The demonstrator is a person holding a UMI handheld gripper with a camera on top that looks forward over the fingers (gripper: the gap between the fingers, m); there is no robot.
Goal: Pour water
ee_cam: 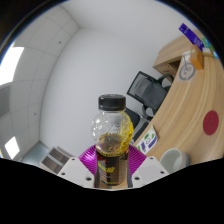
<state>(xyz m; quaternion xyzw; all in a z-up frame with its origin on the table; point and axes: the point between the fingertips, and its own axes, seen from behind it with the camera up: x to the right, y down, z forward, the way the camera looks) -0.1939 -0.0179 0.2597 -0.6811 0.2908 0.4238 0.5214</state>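
A clear plastic bottle (111, 135) with a black cap and a yellow-and-black label stands upright between the fingers, held up off any surface. It holds a yellowish liquid. My gripper (111, 165) is shut on the bottle, with the magenta pads (92, 158) pressing on its lower body at both sides. The bottle's base is hidden below the fingers.
The scene is tilted. A curved wooden table (190, 110) lies to the right with a dark red round object (211, 121), a grey cup (171, 158) and a small carton (150, 138) on it. A black office chair (148, 90) stands behind the bottle. A white wall fills the rest.
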